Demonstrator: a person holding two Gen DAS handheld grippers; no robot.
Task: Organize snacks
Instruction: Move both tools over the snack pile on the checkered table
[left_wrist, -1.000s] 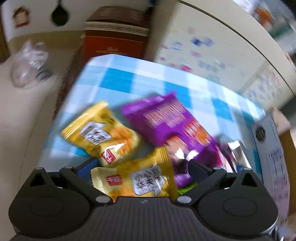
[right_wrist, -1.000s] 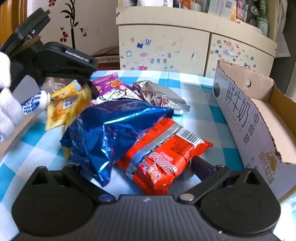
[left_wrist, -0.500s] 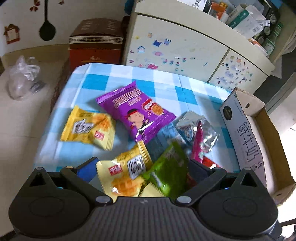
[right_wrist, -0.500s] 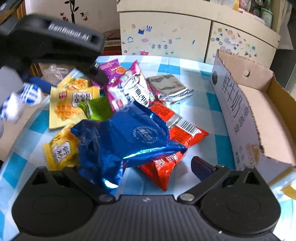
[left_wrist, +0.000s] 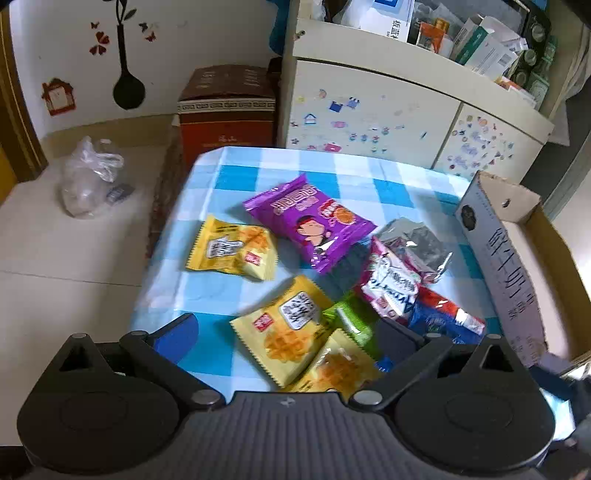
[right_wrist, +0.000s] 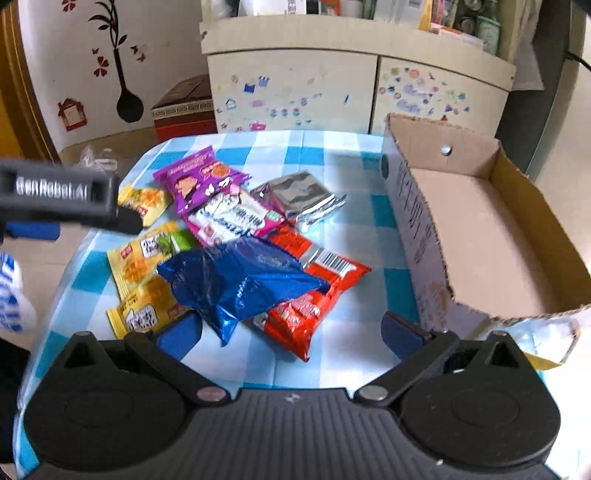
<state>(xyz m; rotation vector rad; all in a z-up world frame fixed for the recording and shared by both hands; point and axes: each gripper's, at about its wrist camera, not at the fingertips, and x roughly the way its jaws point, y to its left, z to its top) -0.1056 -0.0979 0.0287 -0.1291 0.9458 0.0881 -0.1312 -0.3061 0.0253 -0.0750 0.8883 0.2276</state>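
Observation:
Several snack packets lie in a heap on the blue-checked tablecloth (left_wrist: 236, 173). Among them are a purple packet (left_wrist: 310, 221), yellow waffle packets (left_wrist: 232, 251) (left_wrist: 288, 325), a green one (left_wrist: 351, 321), a pink-white one (right_wrist: 232, 218), a silver one (right_wrist: 299, 195), a red one (right_wrist: 317, 295) and a crumpled blue bag (right_wrist: 240, 284) resting on the red one. My left gripper (left_wrist: 286, 332) hangs open above the yellow packets. My right gripper (right_wrist: 291, 332) is open near the table's front edge, just short of the blue bag. An open cardboard box (right_wrist: 480, 229) stands empty at the right.
The left gripper's body (right_wrist: 62, 195) and a gloved hand (right_wrist: 7, 295) reach in from the left of the right wrist view. Behind the table stand a stickered cabinet (left_wrist: 369, 118) and a red-brown carton (left_wrist: 227, 107). A plastic bag (left_wrist: 88, 177) lies on the floor at left.
Both grippers have let go and pulled back and up. The yellow and green packets from the left gripper and the blue bag from the right gripper now lie on the table.

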